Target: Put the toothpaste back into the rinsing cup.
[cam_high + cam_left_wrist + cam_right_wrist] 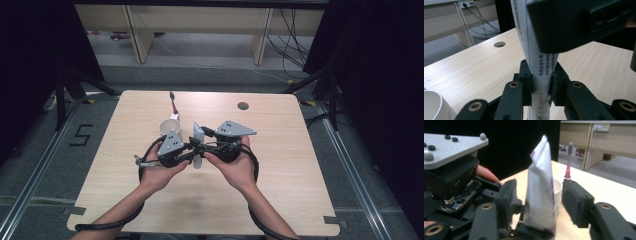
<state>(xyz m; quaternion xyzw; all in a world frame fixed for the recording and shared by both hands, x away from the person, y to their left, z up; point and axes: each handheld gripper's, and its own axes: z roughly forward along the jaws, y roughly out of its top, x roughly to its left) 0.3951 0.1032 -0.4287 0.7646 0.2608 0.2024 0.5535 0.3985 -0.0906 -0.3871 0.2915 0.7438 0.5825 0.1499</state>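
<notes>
Tube of soft white plastic with purple print point(541, 195) stands upright above the light wooden surface point(300, 165), between both hands. The left gripper point(541, 86) has its jaws clenched on the lower part of the tube; the right gripper point(539, 202) has its jaws released, one on each side, not touching. The tube looks light and will dent easily, so a hold near the stiffer end seems safer. The small print is Chinese, not readable.

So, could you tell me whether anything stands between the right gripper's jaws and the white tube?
Nothing visible does. The white tube stands upright between the right gripper jaws, with clear gaps on both sides. The left gripper clamps it lower down, and the paper cup stands behind it.
</notes>
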